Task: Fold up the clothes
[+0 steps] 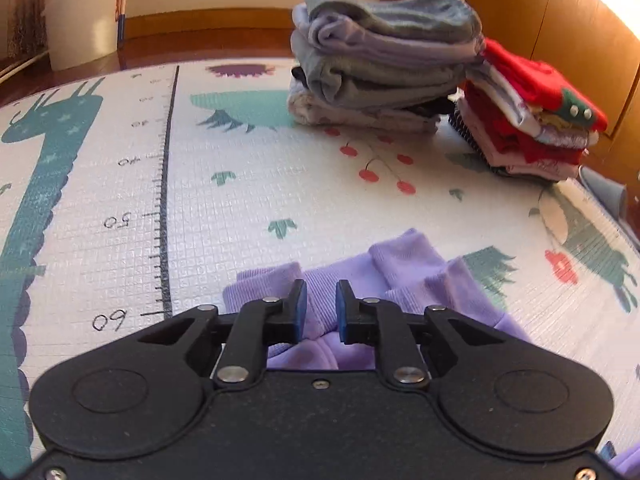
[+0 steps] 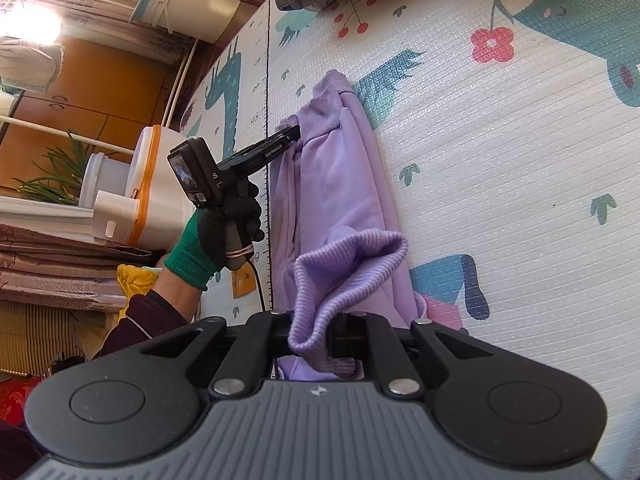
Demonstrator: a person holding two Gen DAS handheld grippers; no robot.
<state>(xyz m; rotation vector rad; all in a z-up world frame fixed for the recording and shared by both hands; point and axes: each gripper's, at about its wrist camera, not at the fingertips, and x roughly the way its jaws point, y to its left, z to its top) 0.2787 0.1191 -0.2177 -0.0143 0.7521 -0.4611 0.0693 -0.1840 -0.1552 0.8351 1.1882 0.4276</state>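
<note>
Lilac ribbed-cuff sweatshirt (image 2: 340, 184) lies folded lengthwise on white animal-print foam play mat (image 1: 248, 208). Left gripper (image 1: 321, 308) jaws slightly parted, fabric between pads, not clamped. Right gripper (image 2: 320, 340) pinches ribbed cuff (image 2: 344, 264), lifted. Folded grey clothes stack (image 1: 380, 60) far side.

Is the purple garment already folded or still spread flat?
Partly folded: the purple garment lies doubled lengthwise on the mat, one ribbed end lifted in the right gripper.
</note>
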